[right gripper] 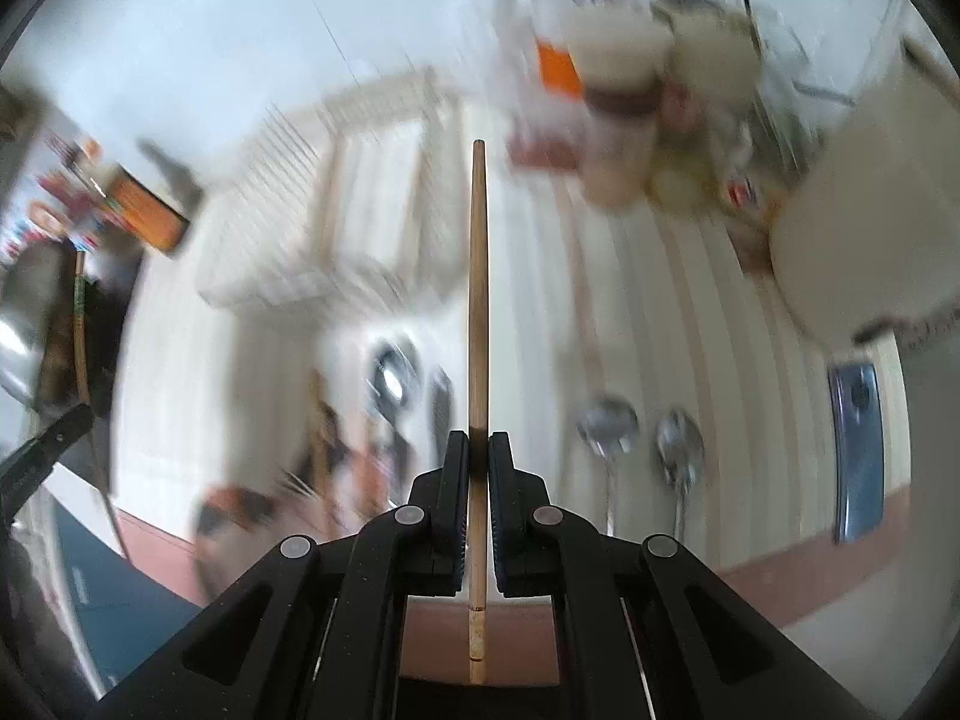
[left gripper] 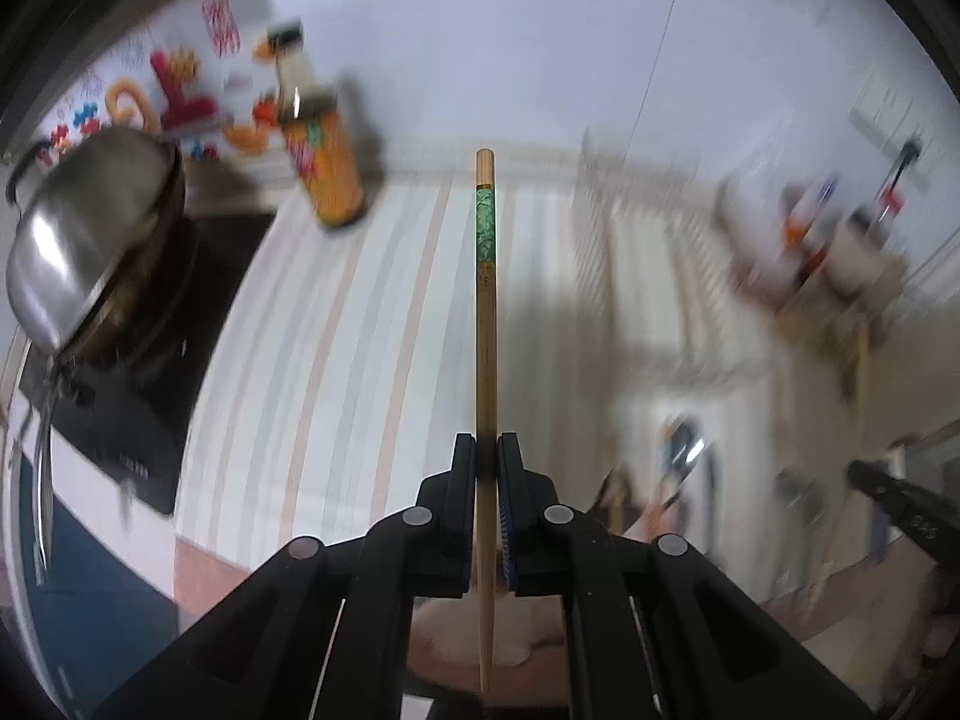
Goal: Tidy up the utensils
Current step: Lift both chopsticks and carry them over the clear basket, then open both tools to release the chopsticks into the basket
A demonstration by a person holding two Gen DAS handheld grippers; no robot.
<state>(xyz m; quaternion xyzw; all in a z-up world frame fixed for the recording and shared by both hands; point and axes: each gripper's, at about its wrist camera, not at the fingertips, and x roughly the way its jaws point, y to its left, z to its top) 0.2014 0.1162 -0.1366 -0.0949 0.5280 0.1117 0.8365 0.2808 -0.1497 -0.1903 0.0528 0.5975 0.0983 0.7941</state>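
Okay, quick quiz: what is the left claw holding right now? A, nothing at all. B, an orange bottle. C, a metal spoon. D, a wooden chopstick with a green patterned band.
D: the left claw is shut on a wooden chopstick with a green patterned band near its far end.

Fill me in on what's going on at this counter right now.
A person is sorting utensils with a handheld gripper in each hand. The left gripper is shut on a chopstick with a green band, and the right gripper is shut on a plain wooden chopstick. Both sticks point out over the striped mat. Two metal spoons lie on the mat near the right gripper, and other utensils lie between the two, too blurred to tell apart.
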